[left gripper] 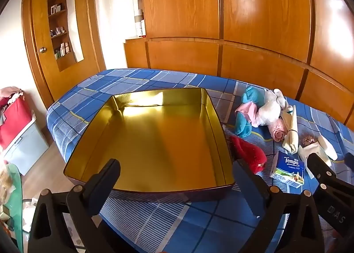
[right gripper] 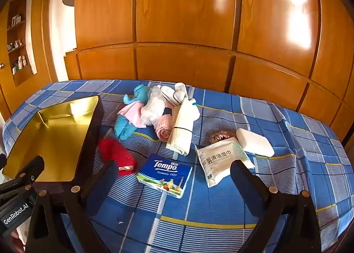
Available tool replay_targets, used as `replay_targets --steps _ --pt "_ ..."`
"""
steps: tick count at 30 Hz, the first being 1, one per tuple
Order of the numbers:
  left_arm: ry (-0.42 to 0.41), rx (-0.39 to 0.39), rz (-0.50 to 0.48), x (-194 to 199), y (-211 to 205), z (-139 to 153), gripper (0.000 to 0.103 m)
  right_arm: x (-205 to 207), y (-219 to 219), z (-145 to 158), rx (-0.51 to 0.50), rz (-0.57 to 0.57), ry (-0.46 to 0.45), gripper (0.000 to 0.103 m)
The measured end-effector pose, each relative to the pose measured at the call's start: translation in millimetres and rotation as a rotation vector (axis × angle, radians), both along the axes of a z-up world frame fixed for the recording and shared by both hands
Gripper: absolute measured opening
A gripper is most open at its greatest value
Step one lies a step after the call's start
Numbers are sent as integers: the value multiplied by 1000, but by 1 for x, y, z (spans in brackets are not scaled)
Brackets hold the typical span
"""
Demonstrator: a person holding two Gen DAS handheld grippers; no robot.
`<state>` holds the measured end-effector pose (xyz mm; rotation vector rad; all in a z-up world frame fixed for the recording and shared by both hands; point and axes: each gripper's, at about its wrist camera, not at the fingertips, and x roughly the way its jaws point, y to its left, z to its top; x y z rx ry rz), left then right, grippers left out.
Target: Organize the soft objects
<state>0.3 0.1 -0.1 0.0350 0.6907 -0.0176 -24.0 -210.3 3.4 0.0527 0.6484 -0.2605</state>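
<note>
Partly hidden brown item [right gripper: 221,136] behind wipes pack [right gripper: 219,160], pile [right gripper: 154,106] tangled

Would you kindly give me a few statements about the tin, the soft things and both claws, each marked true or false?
1. The gold-lined tin holds nothing. True.
2. The right claw is shut on the Tempo tissue pack. False: it is open, and the pack lies on the bedspread.
3. The red cloth lies beside the tin, outside it. True.
4. The left claw grips the tin's rim. False: it is open and holds nothing.
5. The rolled cream cloth has a black band around it. True.
</note>
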Motion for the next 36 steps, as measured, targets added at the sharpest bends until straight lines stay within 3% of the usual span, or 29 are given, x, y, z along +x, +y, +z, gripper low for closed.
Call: replay_targets --steps 36 --pt "-5 14 19 3 11 2 102 1 19 0 1 34 -23 103"
